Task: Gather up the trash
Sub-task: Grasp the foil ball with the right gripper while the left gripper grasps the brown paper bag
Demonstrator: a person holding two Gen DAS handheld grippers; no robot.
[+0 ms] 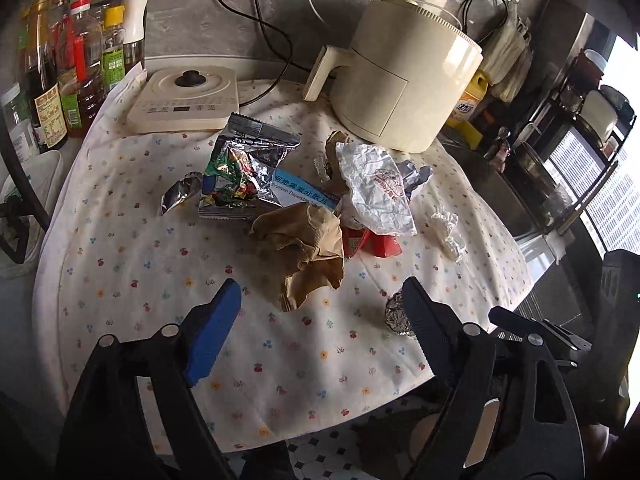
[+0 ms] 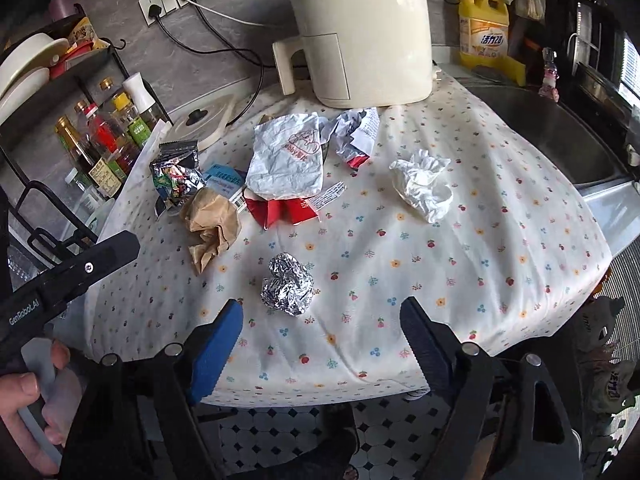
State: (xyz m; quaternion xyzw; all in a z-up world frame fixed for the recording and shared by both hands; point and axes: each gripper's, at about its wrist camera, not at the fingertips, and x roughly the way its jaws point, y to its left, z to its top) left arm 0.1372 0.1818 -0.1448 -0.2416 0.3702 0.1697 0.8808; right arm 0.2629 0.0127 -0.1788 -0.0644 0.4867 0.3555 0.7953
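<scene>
Your left tool [image 1: 320, 312] hangs nearest, jaws wide with nothing between them, above the front of the cloth-covered worktop [image 1: 120, 280]. Just ahead of it lies the crumpled brown paper [image 1: 308, 248]. Left of that you have the shiny snack wrapper [image 1: 240, 172], lying partly over a blue-and-white medicine box [image 1: 304, 194]. Right of the brown paper sit the white printed wrapper [image 1: 376, 188], lying on top of red packaging [image 1: 380, 244], then the crumpled white tissue [image 1: 446, 228].

Your right tool [image 2: 320, 324] is also wide and empty, with the foil ball [image 2: 287, 286] just beyond its fingertips, touching neither. Behind the trash stands the cream air fryer [image 2: 360, 32]. You hold the left tool's handle in your hand [image 2: 28, 404].
</scene>
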